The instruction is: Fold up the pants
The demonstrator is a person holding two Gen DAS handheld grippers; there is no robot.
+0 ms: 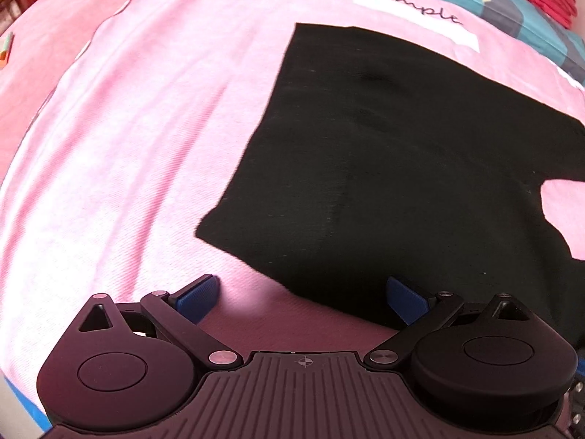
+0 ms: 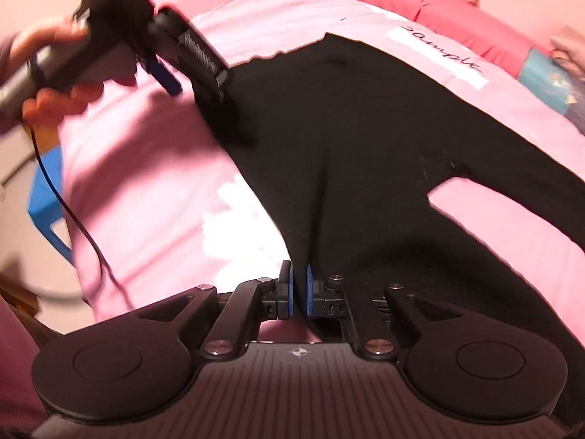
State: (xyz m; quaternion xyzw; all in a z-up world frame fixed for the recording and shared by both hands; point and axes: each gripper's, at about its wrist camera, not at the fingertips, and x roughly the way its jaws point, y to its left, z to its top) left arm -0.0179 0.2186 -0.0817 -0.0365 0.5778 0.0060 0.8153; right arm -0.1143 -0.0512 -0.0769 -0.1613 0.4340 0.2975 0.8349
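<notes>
Pink-tinted light, blown-out glare patches, fisheye-bent edges, motion blur at the left.

The black pants (image 1: pixel 402 168) run off the right edge of the left wrist view, so the legs cannot be followed there; in the right wrist view both legs leave the frame at the right and lower right. Between the right gripper (image 2: pixel 299 292) pads a dark fold seems pinched, but cloth and black housing merge, so the contact is hard to read. The left gripper (image 2: pixel 172 73) at upper left of the right wrist view is motion-blurred, its far finger lost against the pants. The hand (image 2: pixel 55 69) holding it is cut by the left edge. A white label (image 1: pixel 413 11) is partly covered by the pants.
</notes>
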